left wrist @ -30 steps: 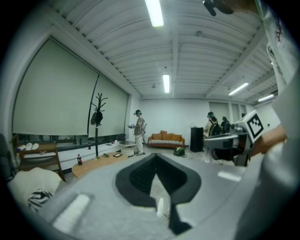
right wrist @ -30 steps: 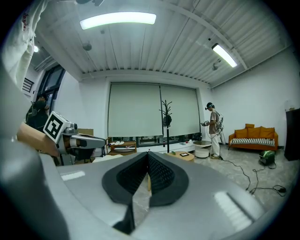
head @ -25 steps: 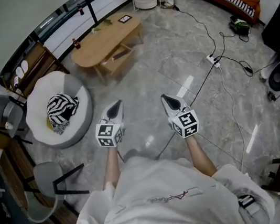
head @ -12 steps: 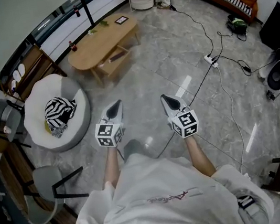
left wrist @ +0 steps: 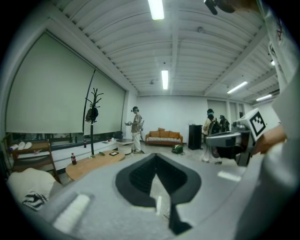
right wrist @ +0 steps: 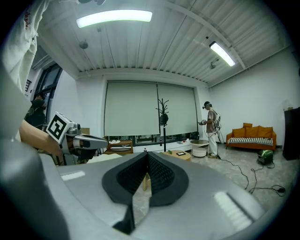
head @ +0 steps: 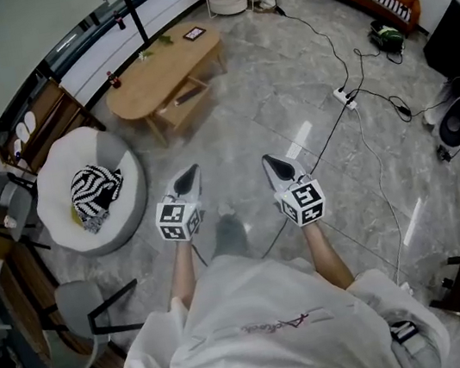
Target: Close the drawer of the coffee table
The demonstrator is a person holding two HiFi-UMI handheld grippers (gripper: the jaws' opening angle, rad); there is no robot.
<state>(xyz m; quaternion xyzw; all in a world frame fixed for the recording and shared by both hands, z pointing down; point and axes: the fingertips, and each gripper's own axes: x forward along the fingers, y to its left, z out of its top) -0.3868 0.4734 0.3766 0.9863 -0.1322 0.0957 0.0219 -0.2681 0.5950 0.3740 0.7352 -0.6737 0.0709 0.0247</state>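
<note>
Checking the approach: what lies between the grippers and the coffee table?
In the head view, only bare floor separates the left gripper and right gripper from the coffee table; the armchair sits off to the left.

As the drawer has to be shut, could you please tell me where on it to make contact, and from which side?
Probably its outer front panel, approached from the open-floor side: the drawer juts out from under the coffee table that way, so push straight in.
</note>
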